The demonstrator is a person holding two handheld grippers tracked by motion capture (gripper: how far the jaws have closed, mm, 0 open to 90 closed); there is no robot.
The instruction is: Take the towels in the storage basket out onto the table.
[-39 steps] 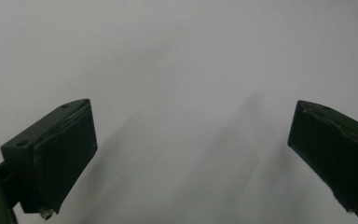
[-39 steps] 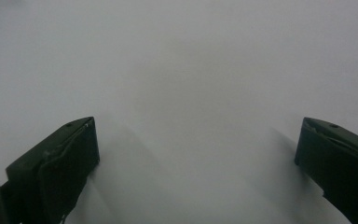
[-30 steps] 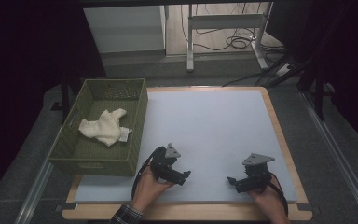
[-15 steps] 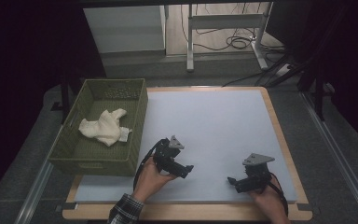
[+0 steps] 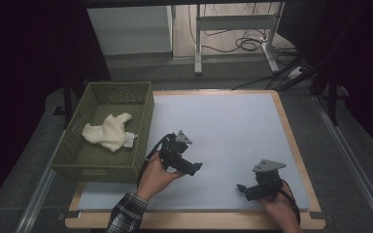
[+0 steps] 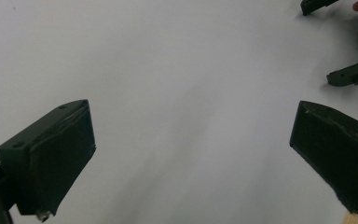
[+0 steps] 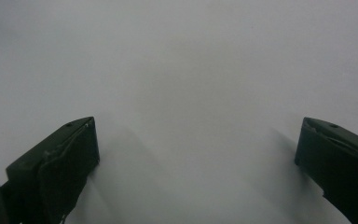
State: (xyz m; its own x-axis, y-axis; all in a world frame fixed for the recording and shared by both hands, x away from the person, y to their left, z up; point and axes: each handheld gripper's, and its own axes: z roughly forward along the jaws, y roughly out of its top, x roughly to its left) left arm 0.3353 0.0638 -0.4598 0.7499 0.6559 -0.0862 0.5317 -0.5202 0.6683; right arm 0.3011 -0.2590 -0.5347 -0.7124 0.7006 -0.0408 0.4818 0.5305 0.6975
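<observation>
My left gripper is held over the white mat, left of middle, with its jaws pointing right. In the left gripper view it stands open, with bare mat between the jaws. The right gripper's two black jaw tips show there at the top right. My right gripper rests low near the mat's front right, jaws pointing left. Its own view shows it open over bare mat. A white crumpled cloth lies in the green woven basket at the left.
The mat lies on a wooden-edged table. Beyond the far edge stand a pale cabinet and a metal table frame with cables on the floor. Dark grey floor surrounds the table.
My left gripper has moved away from the front edge, forward and slightly right over the mat. The right gripper has stayed where it was.
</observation>
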